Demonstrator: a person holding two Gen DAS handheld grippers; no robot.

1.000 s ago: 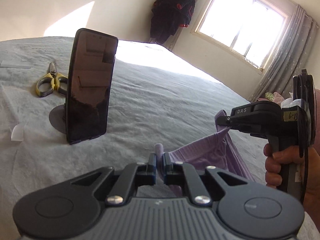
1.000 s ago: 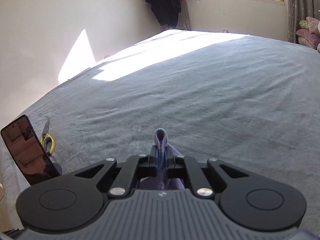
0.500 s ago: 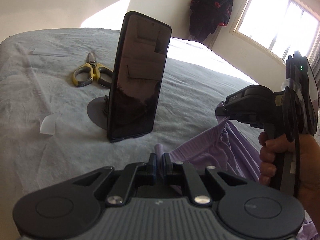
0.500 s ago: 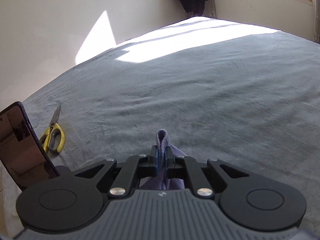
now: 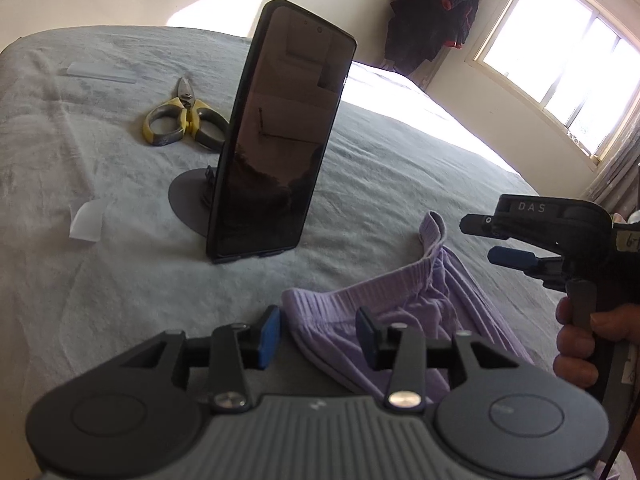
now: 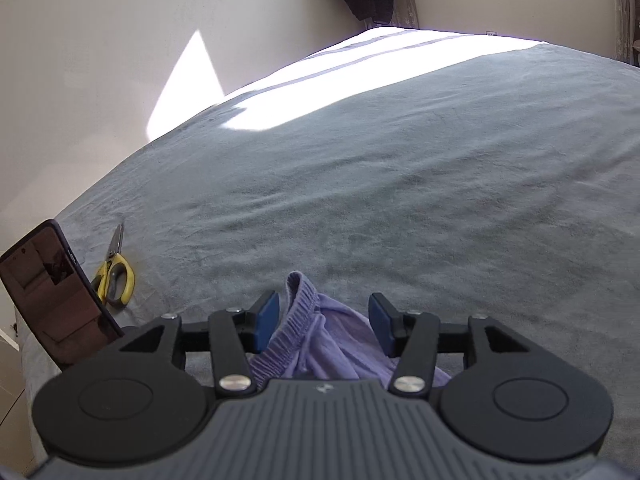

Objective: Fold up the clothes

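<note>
A lilac garment with a ribbed waistband (image 5: 404, 292) lies on the grey bed (image 5: 100, 264). My left gripper (image 5: 318, 338) is open, its blue pads on either side of the waistband's near corner, not gripping it. My right gripper (image 5: 496, 240) shows at the right of the left wrist view, open just above the waistband's far end. In the right wrist view the right gripper (image 6: 323, 322) is open over the waistband (image 6: 298, 320), which lies loose between the pads.
A dark phone (image 5: 280, 132) stands upright on a round stand just beyond the garment, also in the right wrist view (image 6: 56, 296). Yellow-handled scissors (image 5: 184, 120) and paper scraps (image 5: 86, 226) lie behind it. A dark coat (image 5: 434, 8) hangs by the window.
Both grippers were shut on the waistband and have opened. The garment has dropped onto the bed. Both grippers came lower and closer to the phone.
</note>
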